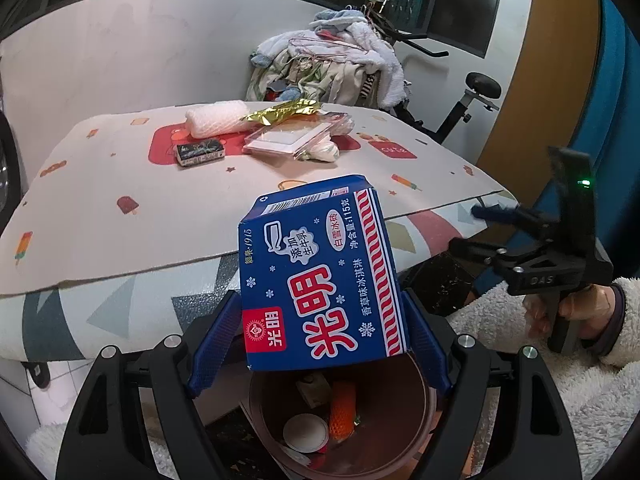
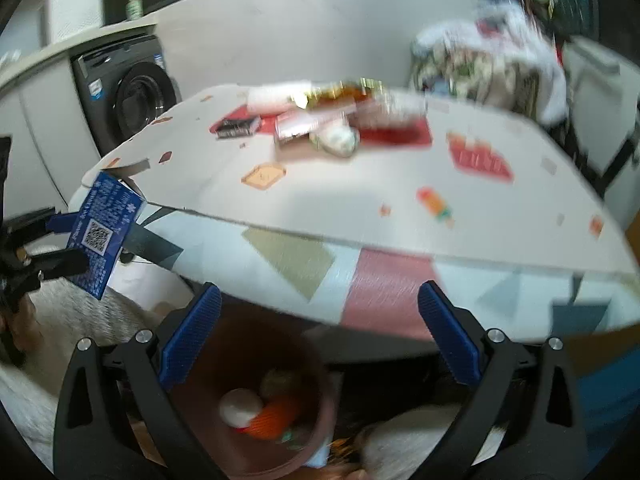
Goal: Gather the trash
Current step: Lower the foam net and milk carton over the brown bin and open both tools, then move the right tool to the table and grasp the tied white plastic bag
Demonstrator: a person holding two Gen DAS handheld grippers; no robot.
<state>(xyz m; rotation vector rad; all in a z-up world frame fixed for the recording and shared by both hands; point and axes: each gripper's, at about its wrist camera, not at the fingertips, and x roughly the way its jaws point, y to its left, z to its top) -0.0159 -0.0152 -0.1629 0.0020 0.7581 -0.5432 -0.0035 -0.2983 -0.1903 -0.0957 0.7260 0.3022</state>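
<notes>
The left tool gripped a blue ice-cream carton, its two blue fingers pressed against the carton's lower sides. The carton hung tilted directly above the brown trash bin, which stood on the floor just below the near edge of the table. In the right wrist view the same carton showed at the far left, up and to the left of the bin and just off the table's corner.

Inside the bin lay a white round lid or cup, an orange mesh-like piece and a small tan scrap.

The right tool stood wide open with nothing between its fingers, held over the bin's right side, close to the table's near edge. From the left wrist camera it appeared to the right of the bin and higher, gripped by a hand in a fluffy white sleeve.

Farther back on the table from the bin, more trash sat in a cluster: a white foam wrap, a crumpled gold foil wrapper, a clear plastic tray, a crumpled white wad and a small dark box. Beyond the table, well behind the bin, a heap of laundry was piled up; the right wrist view, blurred, also showed a washing machine left of the table.
</notes>
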